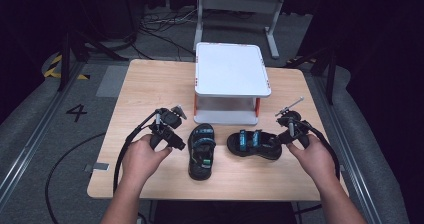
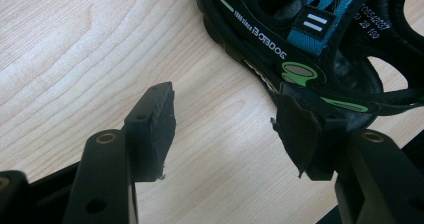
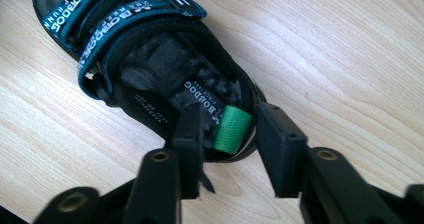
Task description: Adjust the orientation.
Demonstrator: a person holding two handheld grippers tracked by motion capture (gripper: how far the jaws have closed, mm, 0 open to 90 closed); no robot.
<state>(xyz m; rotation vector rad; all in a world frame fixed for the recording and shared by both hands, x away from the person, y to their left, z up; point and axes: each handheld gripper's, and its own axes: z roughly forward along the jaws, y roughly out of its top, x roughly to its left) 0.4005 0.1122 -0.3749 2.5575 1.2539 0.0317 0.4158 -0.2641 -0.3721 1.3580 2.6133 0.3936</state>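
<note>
Two black sandals with blue straps lie on the wooden table (image 1: 150, 89). The left sandal (image 1: 201, 151) points away from me and the right sandal (image 1: 252, 144) lies crosswise. My left gripper (image 1: 176, 140) rests just left of the left sandal. In the left gripper view the gripper (image 2: 225, 119) is open over bare wood, its right pad against the edge of the sandal (image 2: 300, 44). My right gripper (image 1: 281, 136) is at the right sandal's heel. In the right gripper view the gripper (image 3: 227, 134) is shut on the heel of the sandal (image 3: 150, 59), one pad inside and one outside, a green tab (image 3: 231, 129) between them.
A white two-level stand (image 1: 231, 69) with red posts sits at the back middle of the table, just behind the sandals. Cables trail from both grippers off the near table edge. Dark floor, rails and a metal frame surround the table.
</note>
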